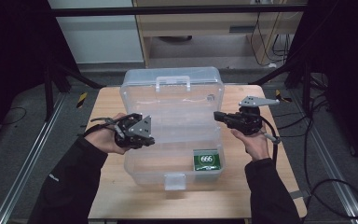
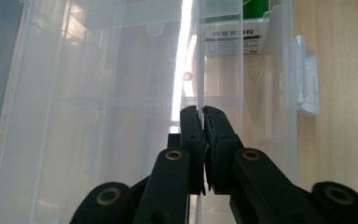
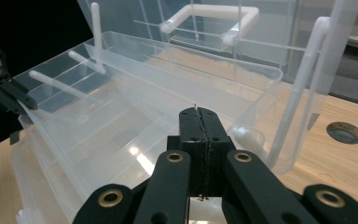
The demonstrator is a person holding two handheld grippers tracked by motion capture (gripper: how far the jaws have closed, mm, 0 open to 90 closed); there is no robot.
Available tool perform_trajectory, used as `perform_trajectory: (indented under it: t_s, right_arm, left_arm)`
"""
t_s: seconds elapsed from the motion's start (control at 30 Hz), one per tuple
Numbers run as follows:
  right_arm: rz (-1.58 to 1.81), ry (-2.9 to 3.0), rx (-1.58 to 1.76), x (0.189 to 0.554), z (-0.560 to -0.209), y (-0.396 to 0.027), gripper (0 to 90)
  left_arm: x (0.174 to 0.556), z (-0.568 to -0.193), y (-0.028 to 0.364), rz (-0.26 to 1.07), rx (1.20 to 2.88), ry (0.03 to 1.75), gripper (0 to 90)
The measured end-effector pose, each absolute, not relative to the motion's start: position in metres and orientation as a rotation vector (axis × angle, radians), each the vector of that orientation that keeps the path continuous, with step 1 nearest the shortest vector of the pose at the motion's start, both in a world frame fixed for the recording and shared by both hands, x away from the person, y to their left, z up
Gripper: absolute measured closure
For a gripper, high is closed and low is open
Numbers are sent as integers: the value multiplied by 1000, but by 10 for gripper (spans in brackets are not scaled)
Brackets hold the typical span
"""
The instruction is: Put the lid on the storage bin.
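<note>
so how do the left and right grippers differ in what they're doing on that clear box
The left gripper pinches the rim of the inner tray at the box's left side, while the right gripper pinches the tray's rim at its right side. The left gripper's grey plate tilts down toward the clear box; the right gripper's plate stands raised and level. Both are shut on the tray, one at each end.

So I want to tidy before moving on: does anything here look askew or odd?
Nothing is spilled or broken. The clear tray sits tilted above the open box rather than seated in it, because the left gripper and the right gripper each pinch one of its walls. A green packet lies in the box's corner.
</note>
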State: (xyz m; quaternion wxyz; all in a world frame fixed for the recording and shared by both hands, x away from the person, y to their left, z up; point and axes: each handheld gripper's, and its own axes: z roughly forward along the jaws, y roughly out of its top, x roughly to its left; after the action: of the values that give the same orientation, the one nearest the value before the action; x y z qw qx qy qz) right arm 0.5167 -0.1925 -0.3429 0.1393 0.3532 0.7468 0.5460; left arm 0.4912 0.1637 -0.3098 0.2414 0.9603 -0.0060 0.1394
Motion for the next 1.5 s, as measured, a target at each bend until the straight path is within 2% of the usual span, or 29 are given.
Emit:
perform_trajectory:
  t_s: [1.3,1.5]
  right_arm:
    - [1536,2151,1078,514,-342,-206,896]
    - [1523,2171,1062,510,-342,-205,887]
  left_arm:
    - [479,-324,164,309,2628,-46,857]
    - [479,-325,167,320,2630,-14,798]
